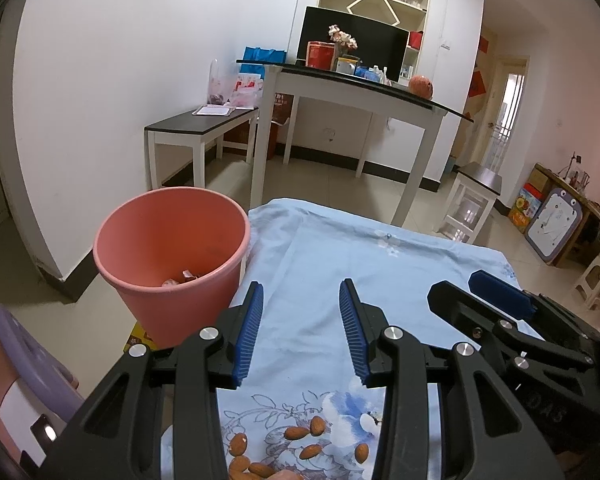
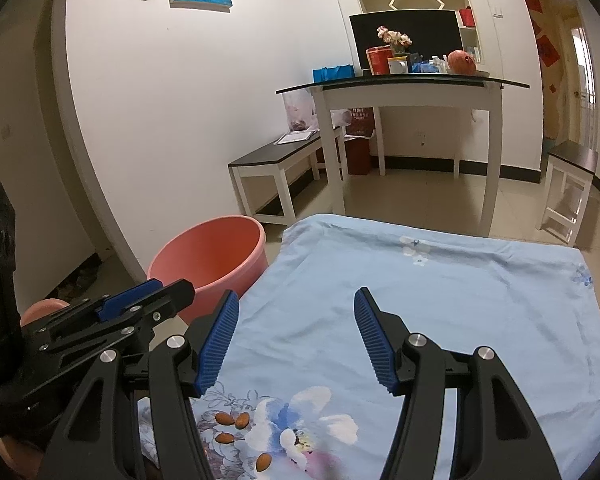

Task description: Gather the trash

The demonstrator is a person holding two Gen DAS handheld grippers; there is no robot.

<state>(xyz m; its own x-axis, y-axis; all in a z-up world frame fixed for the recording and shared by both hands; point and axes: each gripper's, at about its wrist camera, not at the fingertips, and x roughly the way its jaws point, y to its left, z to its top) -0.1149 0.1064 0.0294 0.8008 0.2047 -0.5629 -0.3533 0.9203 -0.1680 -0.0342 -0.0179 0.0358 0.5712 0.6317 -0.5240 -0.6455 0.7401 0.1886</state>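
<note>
Beside pink bin (image 1: pixel 171 248), almonds (image 1: pixel 300 432) on cloth (image 1: pixel 380 280) (both grippers open)

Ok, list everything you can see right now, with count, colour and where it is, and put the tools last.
Almonds: several, brown, near edge of cloth, below the tools.
Cloth: one, light blue with flower print, spread over the work surface.
Bin: one, salmon pink, beside the cloth's left edge, crumpled scraps at its bottom.
Dining table: one, white legs with dark top, behind.
Bench: one, white with dark top, by the wall.
Left tool: black with blue pads, open, empty.
Right tool: same colours, open, empty.
</note>
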